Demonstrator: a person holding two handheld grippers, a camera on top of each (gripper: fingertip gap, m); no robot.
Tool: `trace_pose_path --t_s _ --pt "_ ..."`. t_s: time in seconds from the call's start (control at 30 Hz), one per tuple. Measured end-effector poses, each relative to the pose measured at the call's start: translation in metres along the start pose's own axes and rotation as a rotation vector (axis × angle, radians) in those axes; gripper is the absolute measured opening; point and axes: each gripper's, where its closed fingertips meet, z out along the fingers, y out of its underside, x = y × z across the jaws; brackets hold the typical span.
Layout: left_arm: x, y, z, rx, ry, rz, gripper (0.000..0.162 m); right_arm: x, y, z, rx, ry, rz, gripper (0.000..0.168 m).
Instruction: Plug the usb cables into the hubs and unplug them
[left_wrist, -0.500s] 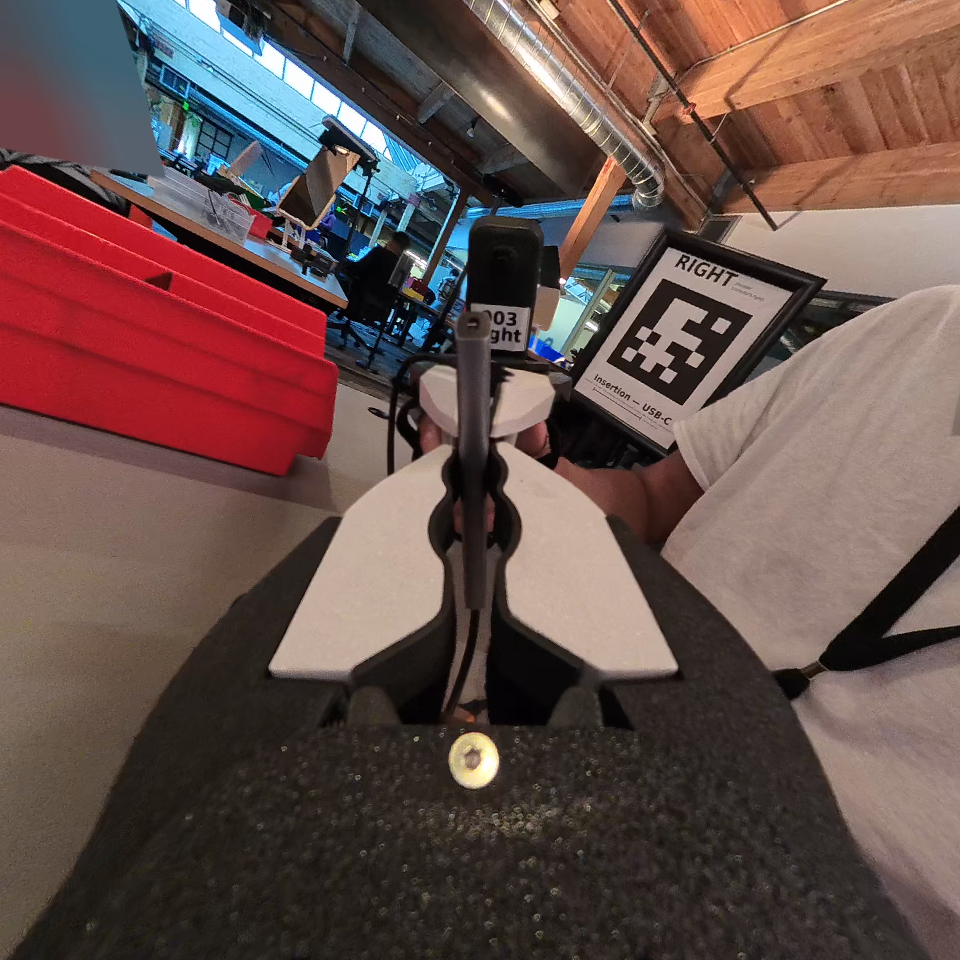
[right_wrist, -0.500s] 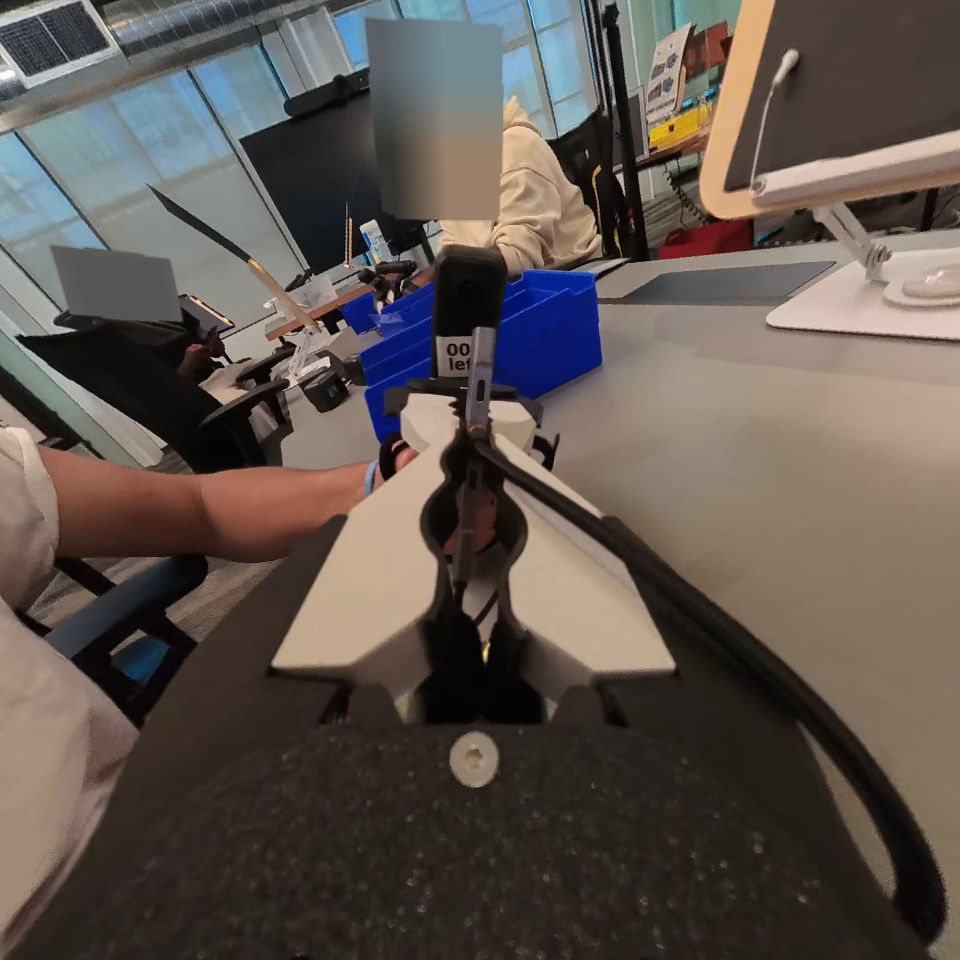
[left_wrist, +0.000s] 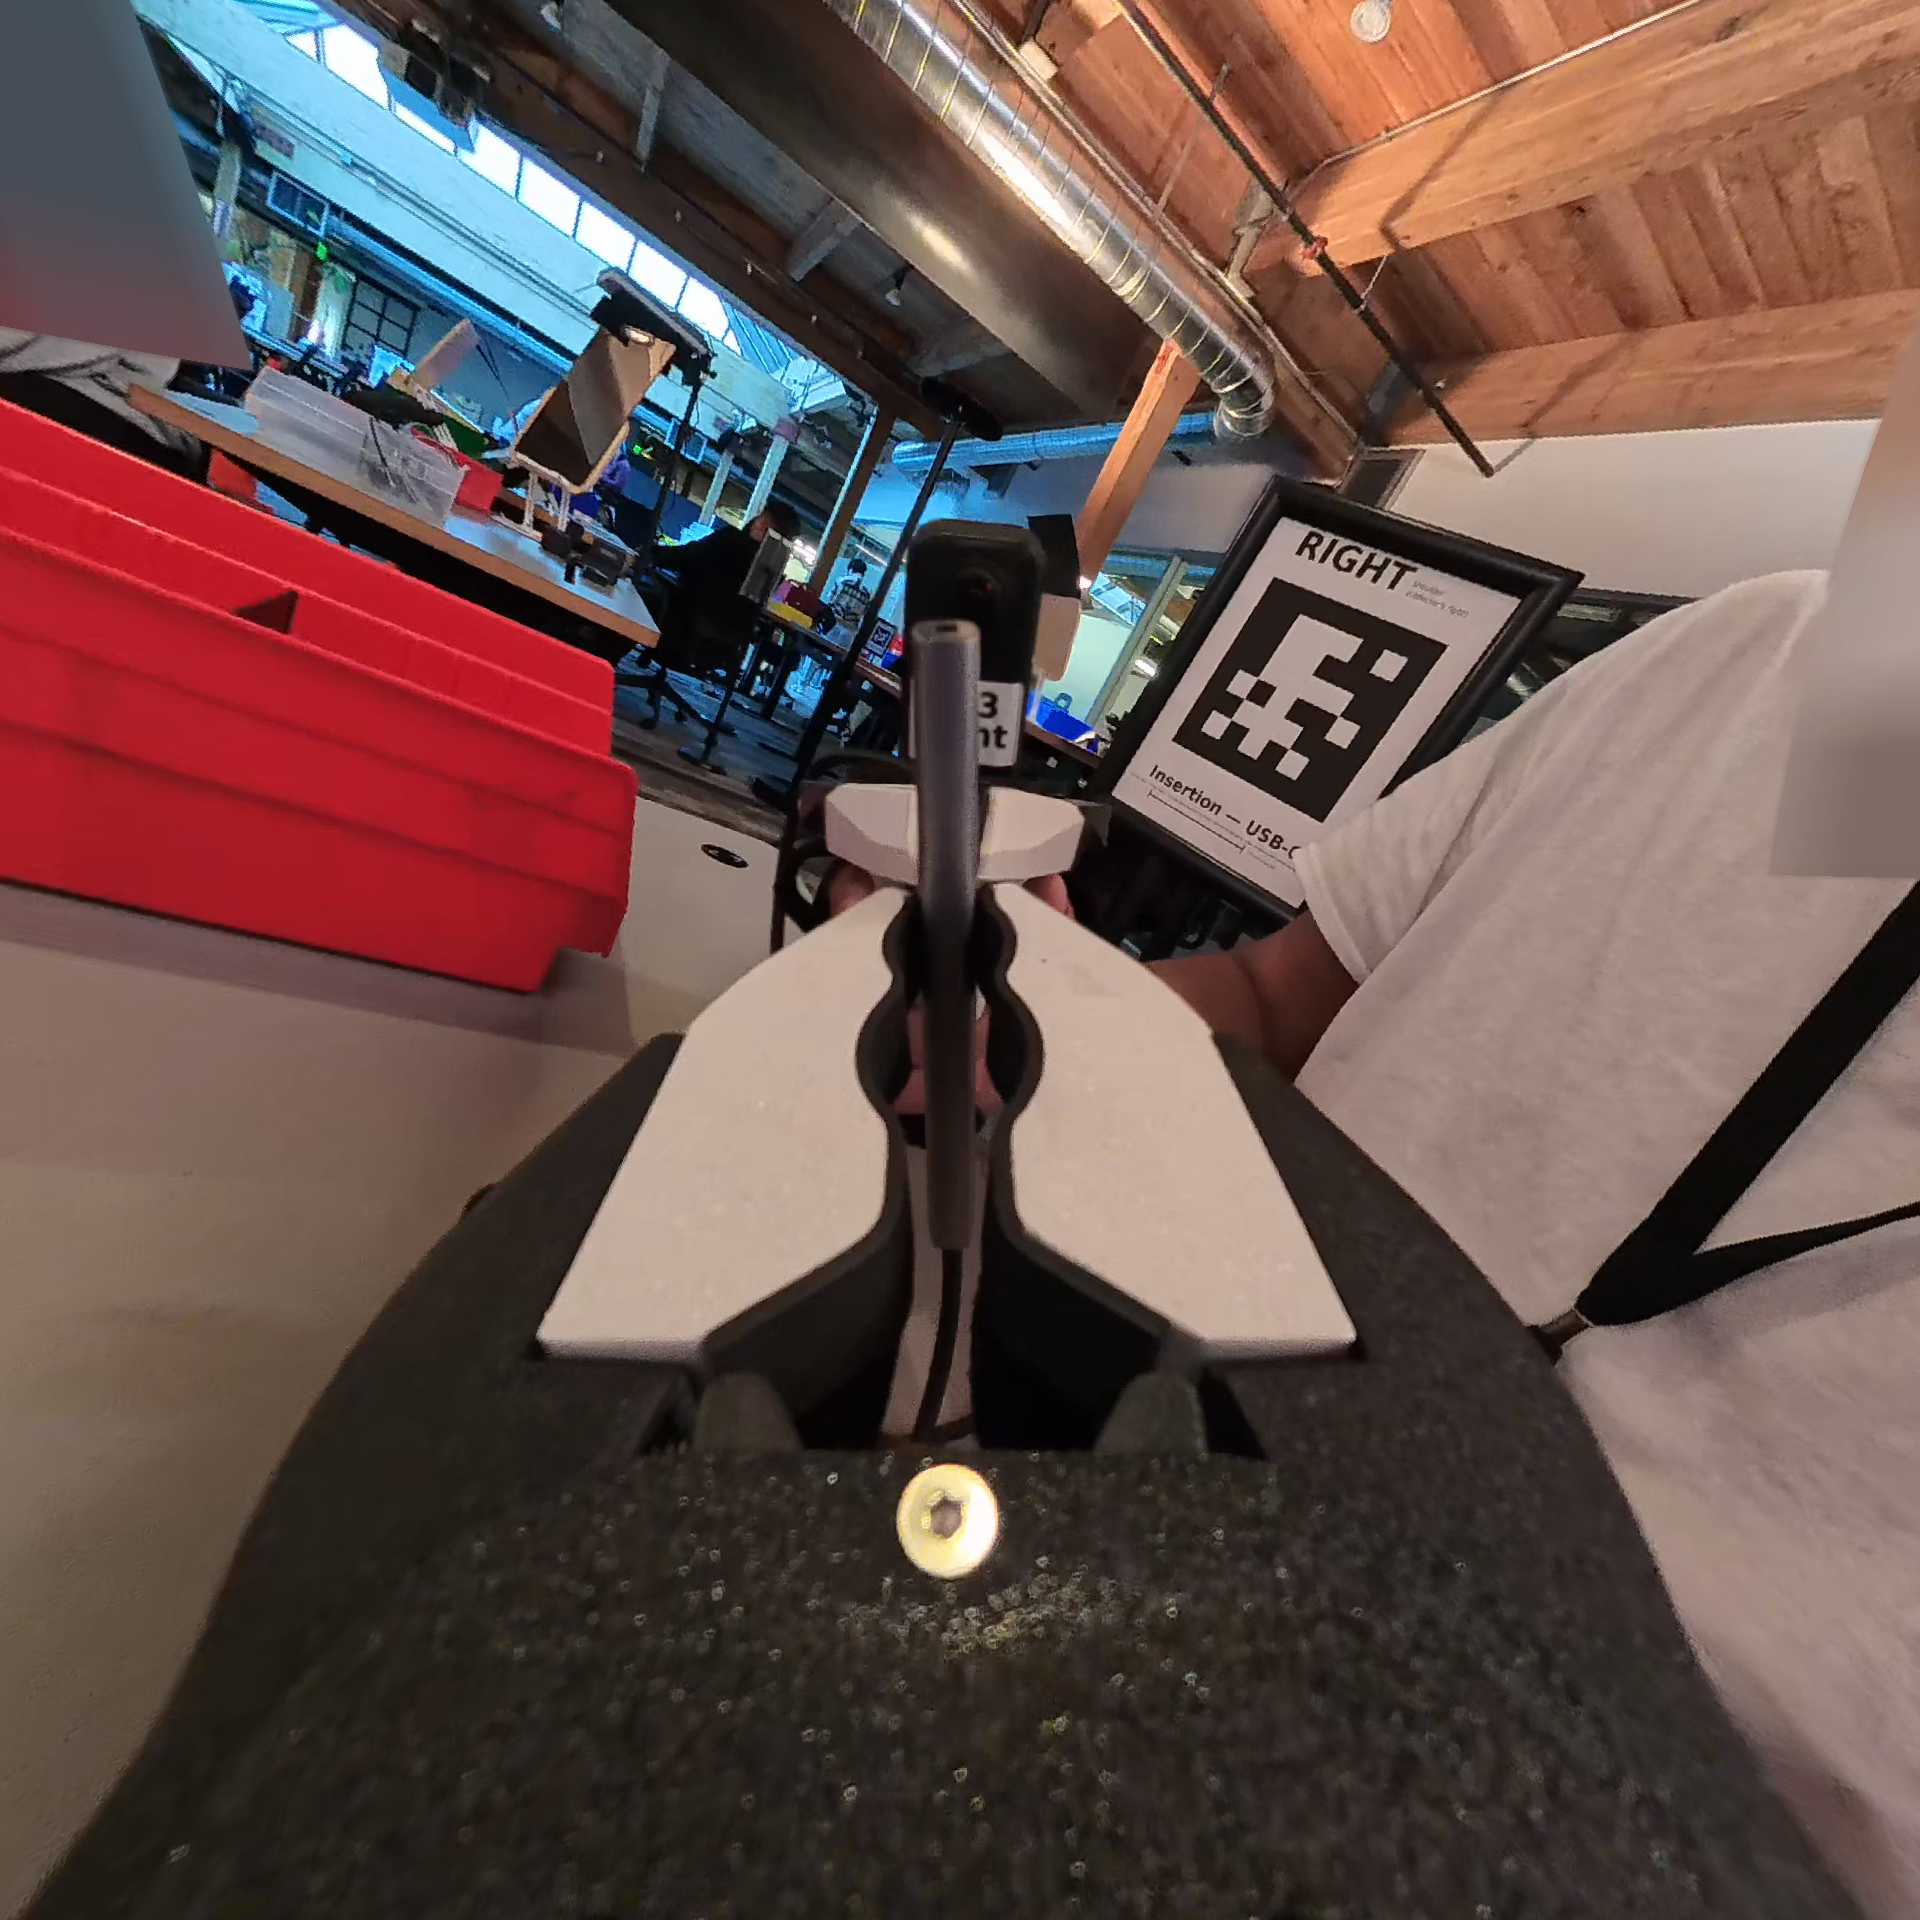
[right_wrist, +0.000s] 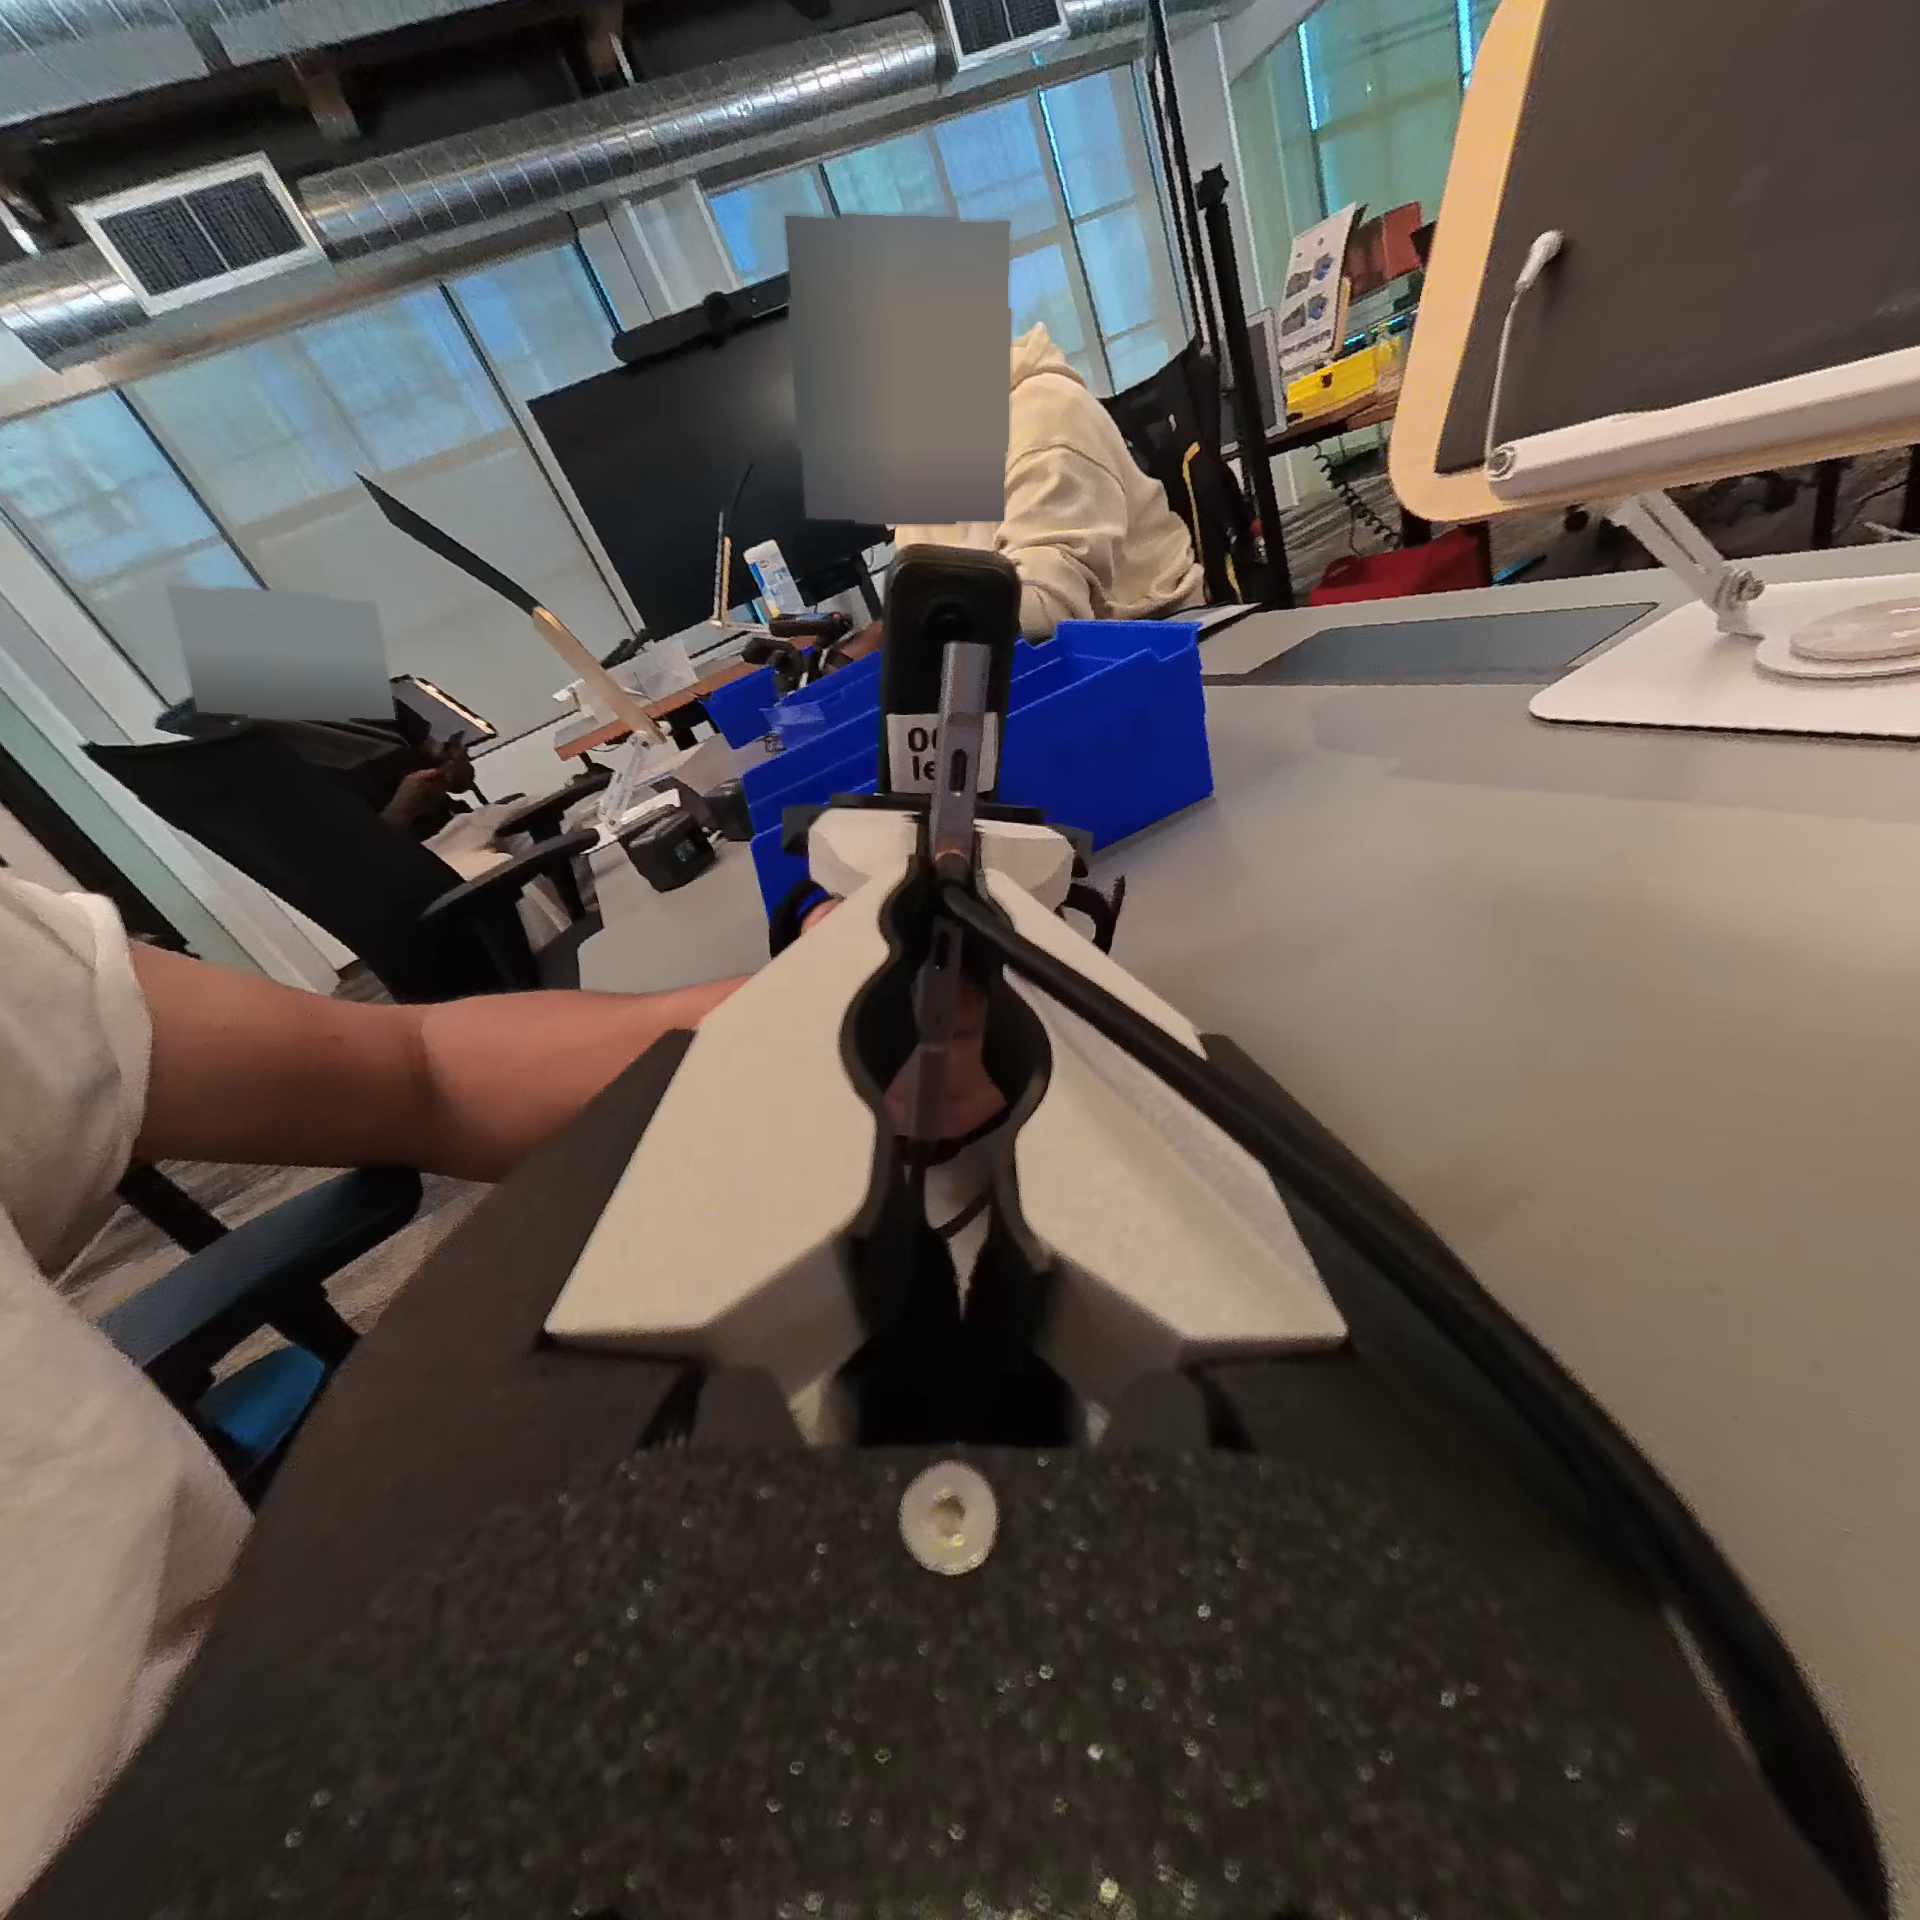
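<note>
Left wrist view: the left gripper (left_wrist: 943, 935) has its jaws clamped on a slim grey adapter (left_wrist: 943, 831) that stands up past the white fingers (left_wrist: 748, 1164), with a thin black lead (left_wrist: 940, 1351) trailing from its near end. Facing it, just beyond, is the right gripper (left_wrist: 951, 842). Red bins (left_wrist: 312, 748) sit on the counter (left_wrist: 208, 1143) to the left.

Right wrist view: the right gripper (right_wrist: 951, 904) has its jaws closed on a black cable (right_wrist: 1247, 1122) at its plug end, touching the grey adapter (right_wrist: 961, 748) held by the left gripper (right_wrist: 940, 842). Blue bins (right_wrist: 1091, 748) stand behind.
</note>
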Motion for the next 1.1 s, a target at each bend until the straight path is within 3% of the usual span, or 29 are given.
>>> trace_pose_path --t_s 0.3,0.5,0.8,1.0,1.03,1.1 --pt "0.002 -0.007 -0.004 0.067 0.033 -0.022 0.008 -0.001 -0.001 0.005 -0.030 0.012 -0.019 0.004" --pt "-0.005 -0.013 -0.007 0.096 -0.027 0.009 0.009 0.004 0.008 0.002 -0.100 0.029 0.004 0.004" --pt "-0.006 -0.006 -0.010 0.001 -0.049 0.059 0.008 0.004 0.011 0.002 -0.069 0.017 0.082 0.004" --pt "0.006 0.002 -0.012 -0.091 -0.011 0.131 0.008 -0.007 0.013 -0.001 -0.100 -0.018 0.006 0.004" --pt "0.006 -0.002 -0.018 -0.072 -0.012 0.135 0.009 0.001 -0.004 -0.012 -0.007 0.020 0.011 0.004" --pt "-0.005 -0.041 -0.060 0.105 -0.066 0.113 0.009 0.031 -0.054 -0.065 0.195 0.067 0.110 0.003"
